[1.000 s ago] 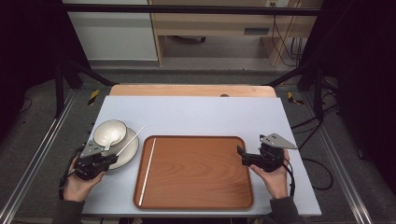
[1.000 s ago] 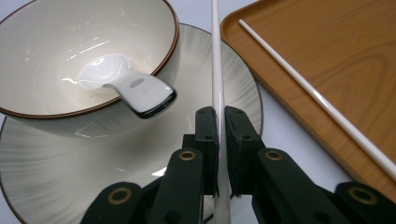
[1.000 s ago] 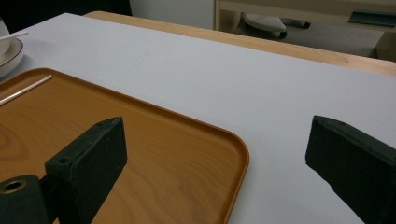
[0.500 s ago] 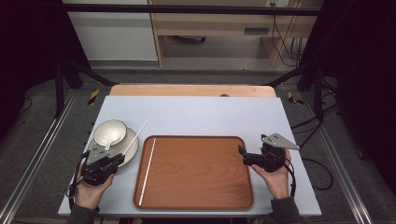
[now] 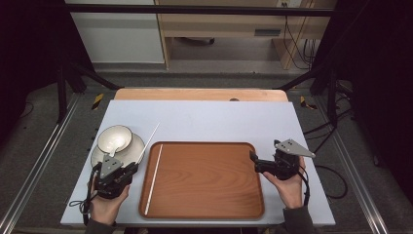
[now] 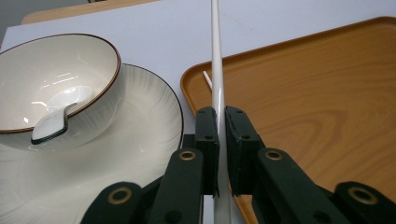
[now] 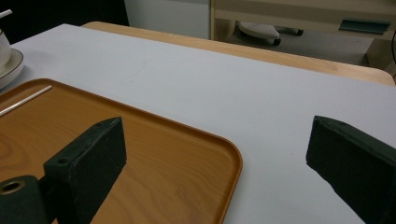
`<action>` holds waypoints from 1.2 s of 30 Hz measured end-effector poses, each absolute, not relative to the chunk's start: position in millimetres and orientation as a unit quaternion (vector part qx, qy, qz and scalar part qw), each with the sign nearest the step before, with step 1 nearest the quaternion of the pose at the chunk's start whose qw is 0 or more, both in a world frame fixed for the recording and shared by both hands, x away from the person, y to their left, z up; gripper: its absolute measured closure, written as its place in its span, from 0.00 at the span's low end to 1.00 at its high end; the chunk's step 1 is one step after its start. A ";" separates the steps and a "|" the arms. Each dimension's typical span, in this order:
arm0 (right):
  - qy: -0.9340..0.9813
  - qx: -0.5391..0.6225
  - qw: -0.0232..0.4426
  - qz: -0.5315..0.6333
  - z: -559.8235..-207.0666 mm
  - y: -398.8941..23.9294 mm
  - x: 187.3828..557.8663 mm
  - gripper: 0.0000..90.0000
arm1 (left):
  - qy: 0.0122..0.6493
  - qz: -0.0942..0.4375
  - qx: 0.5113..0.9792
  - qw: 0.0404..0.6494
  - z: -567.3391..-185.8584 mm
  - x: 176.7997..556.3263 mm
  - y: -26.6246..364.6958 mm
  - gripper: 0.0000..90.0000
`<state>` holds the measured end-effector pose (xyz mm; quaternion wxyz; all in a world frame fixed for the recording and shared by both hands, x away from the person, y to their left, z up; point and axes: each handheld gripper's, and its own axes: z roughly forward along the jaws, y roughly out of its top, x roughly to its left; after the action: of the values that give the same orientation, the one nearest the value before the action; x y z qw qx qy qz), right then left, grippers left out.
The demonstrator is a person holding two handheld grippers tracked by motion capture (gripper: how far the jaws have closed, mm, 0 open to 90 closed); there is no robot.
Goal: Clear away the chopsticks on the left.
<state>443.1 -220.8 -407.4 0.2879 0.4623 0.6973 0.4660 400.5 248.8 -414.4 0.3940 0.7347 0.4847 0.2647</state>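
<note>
Two chopsticks are in play, so I go view by view. High view: my left gripper (image 5: 127,169) pinches one white chopstick (image 5: 149,140) near its lower end, the stick slanting up over the plate (image 5: 100,155) edge toward the tray (image 5: 204,180); a second chopstick (image 5: 154,170) already lies along the tray's left side. My right gripper (image 5: 255,161) rests at the tray's right rim. Left gripper view: jaws closed tight on the held chopstick (image 6: 216,70), bowl (image 6: 60,88) with a spoon (image 6: 58,116) sits on the plate to the side. I judge the stick light, stiff, glossy and slippery, likely to swivel when held at one end; a grip nearer mid-length would steady it. Right gripper view: jaws stand wide apart, nothing between them, over the tray corner (image 7: 219,154).
</note>
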 end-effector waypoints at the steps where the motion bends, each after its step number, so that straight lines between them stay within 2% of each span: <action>1: 0.697 0.462 0.289 0.466 -407.3 -221.0 443.2 0.06 | 0.485 0.266 0.735 0.392 -413.7 400.8 246.9 0.93; 16: 0.697 0.459 0.287 0.471 -404.5 -218.4 441.6 0.06 | 0.495 0.277 0.713 0.413 -393.6 405.1 221.0 0.93; 36: 0.700 0.459 0.284 0.467 -407.9 -218.4 443.7 0.06 | 0.553 0.259 0.662 0.434 -435.8 388.5 198.8 0.93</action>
<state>443.7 -218.4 -407.9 0.2837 0.4595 0.7003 0.4668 388.5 198.8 -435.8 0.4337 0.6621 0.5535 0.2593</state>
